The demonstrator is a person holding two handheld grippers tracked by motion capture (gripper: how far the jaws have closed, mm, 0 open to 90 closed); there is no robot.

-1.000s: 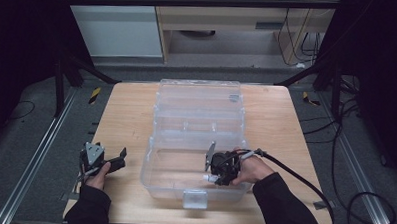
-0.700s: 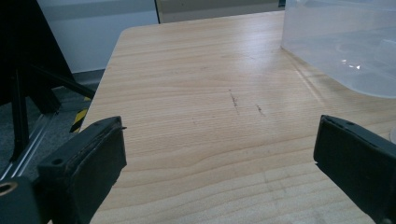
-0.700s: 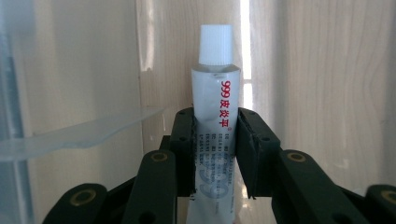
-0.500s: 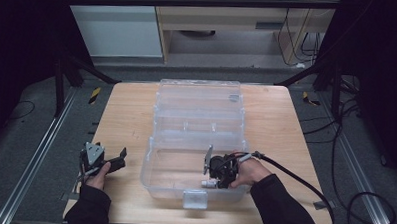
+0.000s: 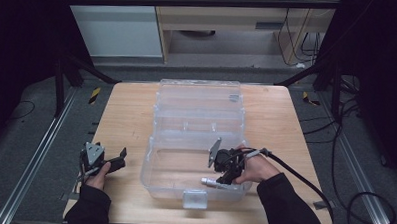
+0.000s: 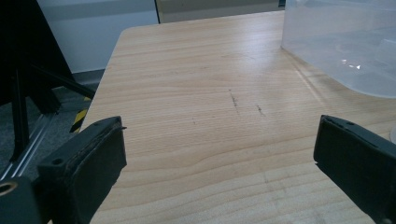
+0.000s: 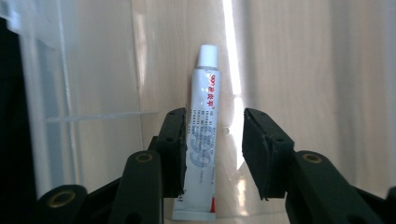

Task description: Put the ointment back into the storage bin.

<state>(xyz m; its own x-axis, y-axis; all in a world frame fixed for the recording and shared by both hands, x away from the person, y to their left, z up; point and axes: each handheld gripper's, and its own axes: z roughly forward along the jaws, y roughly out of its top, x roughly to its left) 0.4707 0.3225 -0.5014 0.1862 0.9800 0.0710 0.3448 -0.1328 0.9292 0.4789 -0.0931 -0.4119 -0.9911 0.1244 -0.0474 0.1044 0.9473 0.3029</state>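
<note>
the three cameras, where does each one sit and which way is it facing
High view: fixed above the person's side, facing forward and down on the table; both forearms, left gripper, right gripper.
Left gripper view: rides the left gripper, facing across bare wood; open fingers.
Right gripper view: rides the right gripper, facing down into the clear box; fingers just opening, the tube lies between them.
Shared: clear box and tube.

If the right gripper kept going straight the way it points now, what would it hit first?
The right gripper points down into the clear plastic box. Its jaws, just opened, straddle a white tube lying on the box floor, so it would probably meet the tube first, then the floor beneath. Depth is hard to judge.
</note>
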